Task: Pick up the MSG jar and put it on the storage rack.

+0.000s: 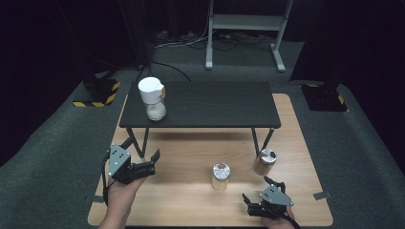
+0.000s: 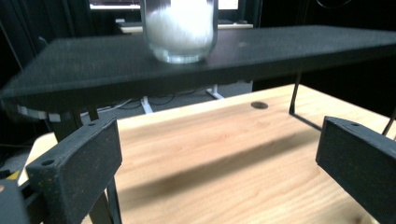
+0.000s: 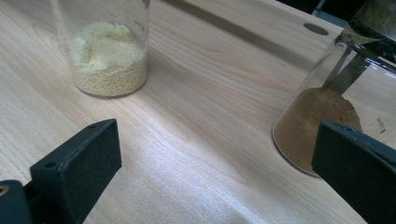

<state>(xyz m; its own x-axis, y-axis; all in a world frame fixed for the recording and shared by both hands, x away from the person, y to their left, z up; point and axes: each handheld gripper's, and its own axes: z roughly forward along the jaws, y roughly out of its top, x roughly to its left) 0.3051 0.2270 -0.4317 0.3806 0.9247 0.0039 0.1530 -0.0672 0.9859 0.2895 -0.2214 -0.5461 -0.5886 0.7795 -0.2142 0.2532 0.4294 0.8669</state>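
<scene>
Resting over a wooden table (image 1: 191,157), two hand-held grippers hover with their jaws spread wide apart and nothing between them.

Biggest on the wooden table is a low black shelf (image 1: 215,102) standing on thin legs, and on its left end sits a jar of white grains (image 1: 154,98) with a white lid. In front of the shelf, on the wood, stand a jar of yellow grains (image 1: 220,175) near the middle and a jar of brown powder (image 1: 264,161) just by the shelf's right leg, well apart from each other. The left gripper (image 1: 142,156) is held at the table's left side, pointing toward the shelf; the right gripper (image 1: 261,191) is held near the front edge, close to both small jars and touching neither.
</scene>
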